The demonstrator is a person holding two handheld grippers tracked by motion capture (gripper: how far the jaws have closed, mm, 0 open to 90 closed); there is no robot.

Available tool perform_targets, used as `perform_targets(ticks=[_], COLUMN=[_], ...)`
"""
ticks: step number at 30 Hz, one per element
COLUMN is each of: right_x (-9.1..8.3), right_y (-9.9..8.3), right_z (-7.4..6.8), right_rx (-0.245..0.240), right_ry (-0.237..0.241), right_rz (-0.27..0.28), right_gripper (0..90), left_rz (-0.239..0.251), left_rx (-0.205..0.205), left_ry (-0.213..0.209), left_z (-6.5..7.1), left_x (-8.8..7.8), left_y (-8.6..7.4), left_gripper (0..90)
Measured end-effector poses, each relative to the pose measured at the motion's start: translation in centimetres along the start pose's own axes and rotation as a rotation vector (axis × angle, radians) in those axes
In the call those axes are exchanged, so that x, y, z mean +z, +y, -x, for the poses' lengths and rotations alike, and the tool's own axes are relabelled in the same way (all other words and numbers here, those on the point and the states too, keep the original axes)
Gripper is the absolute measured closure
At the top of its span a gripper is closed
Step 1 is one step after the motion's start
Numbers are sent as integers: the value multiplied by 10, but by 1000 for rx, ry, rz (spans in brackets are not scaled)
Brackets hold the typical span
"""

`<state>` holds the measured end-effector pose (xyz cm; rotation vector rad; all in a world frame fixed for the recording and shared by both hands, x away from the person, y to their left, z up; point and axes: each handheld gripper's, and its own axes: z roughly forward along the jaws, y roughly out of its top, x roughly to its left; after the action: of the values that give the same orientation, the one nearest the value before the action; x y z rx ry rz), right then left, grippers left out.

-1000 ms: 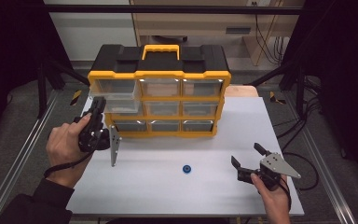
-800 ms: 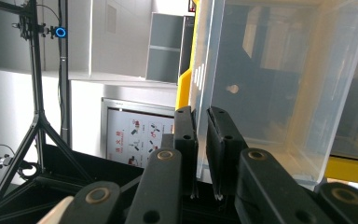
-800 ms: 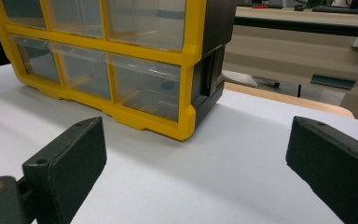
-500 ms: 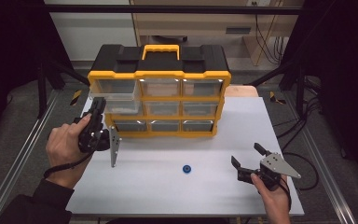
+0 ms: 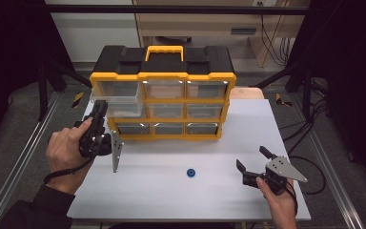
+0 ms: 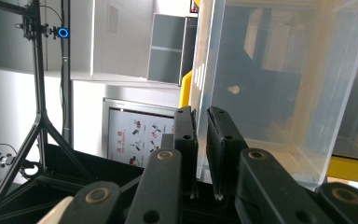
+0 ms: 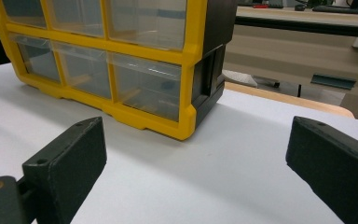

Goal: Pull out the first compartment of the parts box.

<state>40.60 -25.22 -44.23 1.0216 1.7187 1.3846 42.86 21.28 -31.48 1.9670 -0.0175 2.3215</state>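
Currently the left tool (image 5: 98, 114) is clamped on the front lip of the clear drawer (image 5: 116, 93), top-left slot of the yellow organizer (image 5: 162, 102). In the left gripper view the jaws stand nearly together with the thin drawer wall (image 6: 204, 93) pinched between them. The drawer sticks out a bit from the organizer face; its front edge overhangs the row below.

Right tool (image 5: 252, 164) sits low near the front-right of the tabletop (image 5: 171, 200), jaws spread wide, nothing between them. Right gripper view: both pads (image 7: 70, 158) hover just over bare white surface, organizer's lower right corner (image 7: 186, 126) well ahead.

Small blue ring (image 5: 190, 172) lies alone mid-tabletop, between the two hands, closer to the right tool, touching nothing.

Room: wide bare strip between organizer front and the near tabletop edge. Organizer's left side is almost flush with the tabletop's left edge, so the left hand (image 5: 64, 150) hangs partly off that edge. More margin on the right of the organizer. The left tool's grey plate (image 5: 117, 157) hangs down just in front of the bottom-left drawer.
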Motion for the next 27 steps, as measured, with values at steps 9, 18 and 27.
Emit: perform_targets(ticks=[9,18,27], right_x=[0,0,1], right_y=[0,0,0], right_z=[0,0,-1], right_rx=[0,0,0], right_ry=[0,2,3], right_rz=[0,-1,-1], right_gripper=[51,51,51], left_rz=[-2,-12,-12], left_rx=[-1,4,-11], left_ry=[1,-9,-12], left_z=[0,1,2], left_x=[-7,-16,-18], left_y=[0,1,1], left_gripper=[816,815,809])
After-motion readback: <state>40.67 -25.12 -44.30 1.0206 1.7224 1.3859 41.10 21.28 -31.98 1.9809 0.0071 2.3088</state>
